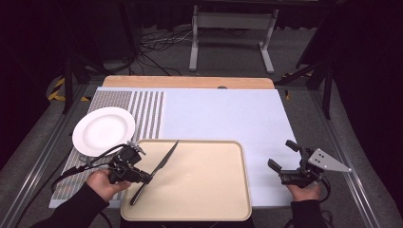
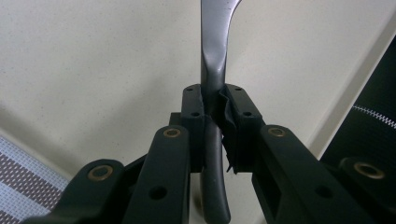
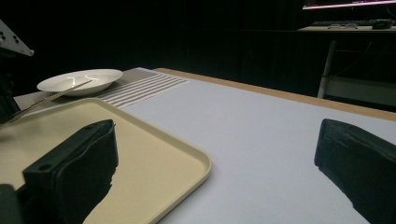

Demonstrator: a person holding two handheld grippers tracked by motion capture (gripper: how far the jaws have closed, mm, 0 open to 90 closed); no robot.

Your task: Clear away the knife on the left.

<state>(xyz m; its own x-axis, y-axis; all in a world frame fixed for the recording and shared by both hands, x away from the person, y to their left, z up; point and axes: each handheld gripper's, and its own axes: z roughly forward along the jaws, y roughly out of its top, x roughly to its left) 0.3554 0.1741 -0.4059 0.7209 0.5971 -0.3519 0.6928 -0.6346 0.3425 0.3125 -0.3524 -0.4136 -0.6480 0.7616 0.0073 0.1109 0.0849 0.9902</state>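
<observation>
In the high view the beige tray [image 1: 209, 190] fills the lower middle of the frame, its near rim close to the bottom edge of the table and its far rim about level with the lower edge of the white plate [image 1: 103, 130], which sits in the left part of the frame on the striped mat [image 1: 147, 107]. Most of the tray floor is bare to the right of the knife [image 1: 157, 168]. Right of the tray, the pale blue table cover [image 1: 228, 114] lies open up to its far edge and across to its right edge.

The knife lies slantwise over the tray's left part, its blade tip pointing to the upper right near the far rim, its handle running down toward the lower left rim. The left gripper [image 1: 142, 176] reaches in from the lower left, the hand [image 1: 102, 184] behind it just outside the tray's left rim; its jaws are clamped on the knife, and in the left gripper view the handle [image 2: 212, 93] is pinched between the two pads above the tray surface.

The right gripper [image 1: 281, 155] sits at the lower right of the frame, over the blue cover and well apart from the tray's right rim, its hand [image 1: 304, 192] at the bottom edge. Its jaws stand wide apart, holding nothing; the right gripper view shows the tray corner [image 3: 196, 163] between them.
</observation>
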